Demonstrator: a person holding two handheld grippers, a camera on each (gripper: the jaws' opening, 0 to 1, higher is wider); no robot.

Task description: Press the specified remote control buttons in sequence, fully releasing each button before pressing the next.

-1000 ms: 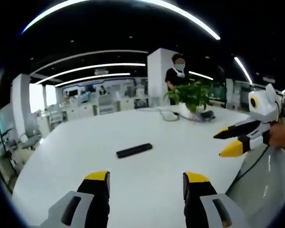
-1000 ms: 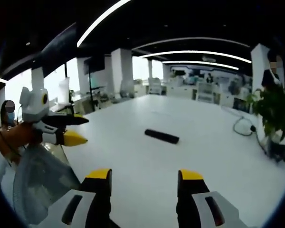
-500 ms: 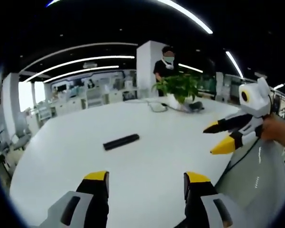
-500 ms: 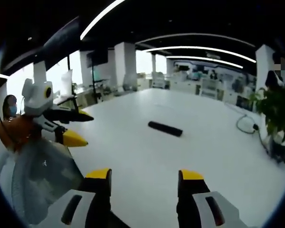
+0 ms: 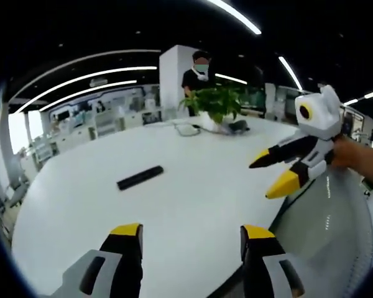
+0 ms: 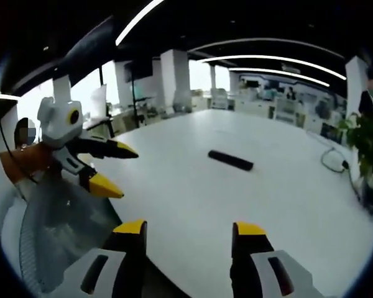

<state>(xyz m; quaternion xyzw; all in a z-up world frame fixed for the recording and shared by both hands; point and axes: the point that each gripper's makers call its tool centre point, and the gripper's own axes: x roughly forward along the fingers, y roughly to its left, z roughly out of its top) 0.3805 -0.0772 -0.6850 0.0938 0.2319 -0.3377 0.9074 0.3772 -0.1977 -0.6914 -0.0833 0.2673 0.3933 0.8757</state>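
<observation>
- The left gripper (image 5: 191, 234) rises from the bottom of the left gripper view with its two yellow-tipped fingers (image 5: 128, 231) spread wide apart, holding nothing.
- The right gripper (image 6: 189, 231) stands the same way in the right gripper view, fingers (image 6: 250, 230) parted and bare.
- In the left gripper view the right gripper comes in from the right, its fingers apart, gripped at the back by a hand (image 5: 351, 156).
- In the right gripper view the left gripper comes in from the left, fingers apart, one above the other.
</observation>
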